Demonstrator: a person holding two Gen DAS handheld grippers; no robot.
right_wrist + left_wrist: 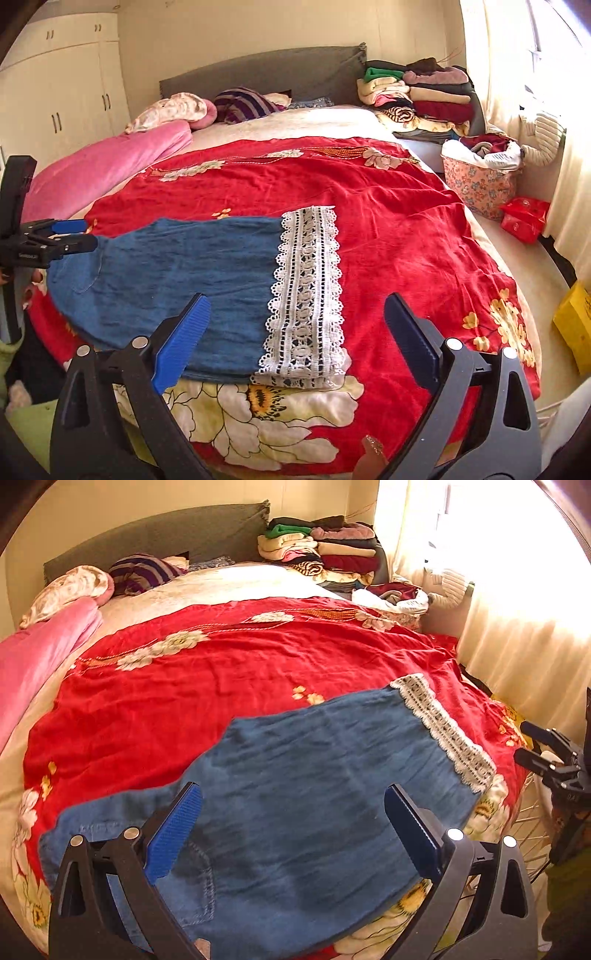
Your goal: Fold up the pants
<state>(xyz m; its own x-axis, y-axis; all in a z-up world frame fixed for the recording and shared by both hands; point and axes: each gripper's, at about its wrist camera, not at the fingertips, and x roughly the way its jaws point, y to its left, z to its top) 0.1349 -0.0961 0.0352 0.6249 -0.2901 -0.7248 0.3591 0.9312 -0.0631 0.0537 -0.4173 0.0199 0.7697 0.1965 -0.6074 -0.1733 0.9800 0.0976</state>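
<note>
Left wrist view: the blue denim pants with a white lace hem band lie flat on the red floral bedspread, near the foot edge of the bed. The left gripper hangs over the waist and pocket end, its blue-padded fingers spread wide with nothing between them; the cloth lies below them and no contact is visible. The lace hem runs off to the upper right, so the garment's long axis points from these fingers toward the right gripper, which shows at the right edge, off the cloth.

Right wrist view: the same pants stretch across the frame, waist at left, lace hem at centre. The right gripper's fingers are spread wide and empty, straddling the hem end from above, apart from the fabric. The left gripper sits at the far left by the waist.

Judgement: the legs appear already laid one on the other. Each hand is nearest its own end; a next fold would bring hem toward waist along the long axis, led by the right hand.
</note>
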